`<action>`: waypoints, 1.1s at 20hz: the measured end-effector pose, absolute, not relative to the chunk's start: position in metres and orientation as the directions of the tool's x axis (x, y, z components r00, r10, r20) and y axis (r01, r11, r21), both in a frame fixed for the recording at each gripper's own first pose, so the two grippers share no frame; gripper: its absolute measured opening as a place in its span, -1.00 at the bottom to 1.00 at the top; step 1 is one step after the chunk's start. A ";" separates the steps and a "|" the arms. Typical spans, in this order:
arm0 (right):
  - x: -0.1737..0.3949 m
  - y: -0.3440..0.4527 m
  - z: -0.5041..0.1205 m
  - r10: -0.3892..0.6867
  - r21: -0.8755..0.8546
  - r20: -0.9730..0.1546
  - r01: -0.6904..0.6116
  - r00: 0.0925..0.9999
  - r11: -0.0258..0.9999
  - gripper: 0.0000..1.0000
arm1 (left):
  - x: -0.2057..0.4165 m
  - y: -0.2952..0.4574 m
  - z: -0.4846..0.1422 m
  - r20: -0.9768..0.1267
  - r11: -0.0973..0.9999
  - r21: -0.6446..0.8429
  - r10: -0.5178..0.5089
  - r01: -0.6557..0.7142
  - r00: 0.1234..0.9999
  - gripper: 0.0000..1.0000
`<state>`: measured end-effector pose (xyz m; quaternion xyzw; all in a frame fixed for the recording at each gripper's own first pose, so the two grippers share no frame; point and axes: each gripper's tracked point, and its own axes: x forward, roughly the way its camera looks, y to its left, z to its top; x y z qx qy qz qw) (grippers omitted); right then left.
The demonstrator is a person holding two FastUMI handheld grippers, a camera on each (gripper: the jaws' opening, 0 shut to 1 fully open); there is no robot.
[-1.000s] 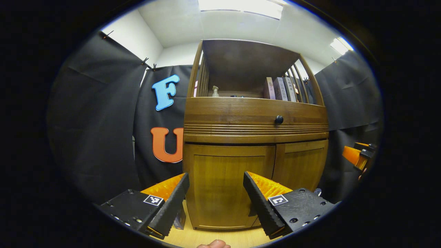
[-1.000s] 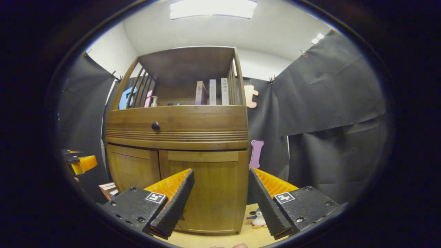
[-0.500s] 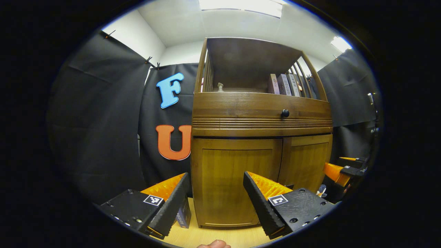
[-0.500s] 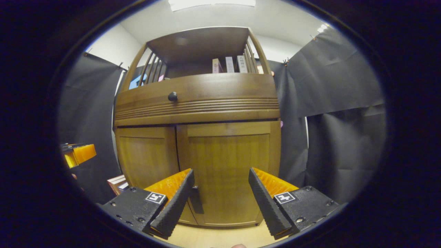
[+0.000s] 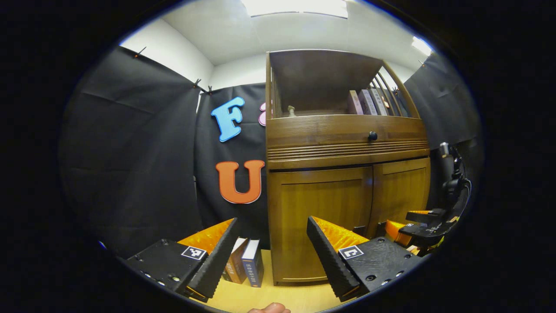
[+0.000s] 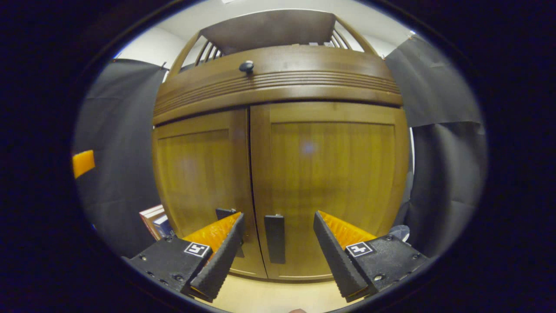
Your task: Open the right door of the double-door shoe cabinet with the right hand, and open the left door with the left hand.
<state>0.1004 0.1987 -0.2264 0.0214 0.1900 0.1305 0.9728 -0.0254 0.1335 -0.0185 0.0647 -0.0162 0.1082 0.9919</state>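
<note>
Right gripper (image 6: 278, 252) is facing the shoe cabinet (image 6: 278, 78) up close, fingers spread wide and pinching nothing. The right door (image 6: 330, 174) is sitting shut dead ahead, and its handle (image 6: 275, 238), a dark upright bar running top to bottom, is standing between the spread fingers, a bit toward the left finger and not yet touched. The left door's handle (image 6: 226, 213) is peeking just above that left finger (image 6: 217, 256).

Left gripper (image 5: 271, 252) is hanging farther back and off to the cabinet's left, fingers also spread and empty; the left door (image 5: 319, 217) is lying ahead and slightly right of its jaws, also shut.

Right gripper is probably the nearer one, so the right handle likely goes first. Depth to the handle is hard to judge through the fisheye.
</note>
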 end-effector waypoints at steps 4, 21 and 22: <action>0.114 0.210 -0.254 0.272 0.091 -0.415 -0.257 0.869 0.962 0.93 | -0.044 0.155 -0.020 0.040 0.949 0.127 0.287 -0.289 0.957 0.89; 0.135 0.206 -0.323 0.144 -0.042 -0.501 -0.191 0.853 0.981 0.67 | -0.084 0.194 -0.025 0.036 0.903 0.118 0.411 -0.412 0.911 0.89; 0.134 0.207 -0.324 0.148 -0.035 -0.504 -0.191 0.851 0.981 0.60 | -0.086 0.194 -0.028 0.028 0.904 0.118 0.411 -0.412 0.911 0.89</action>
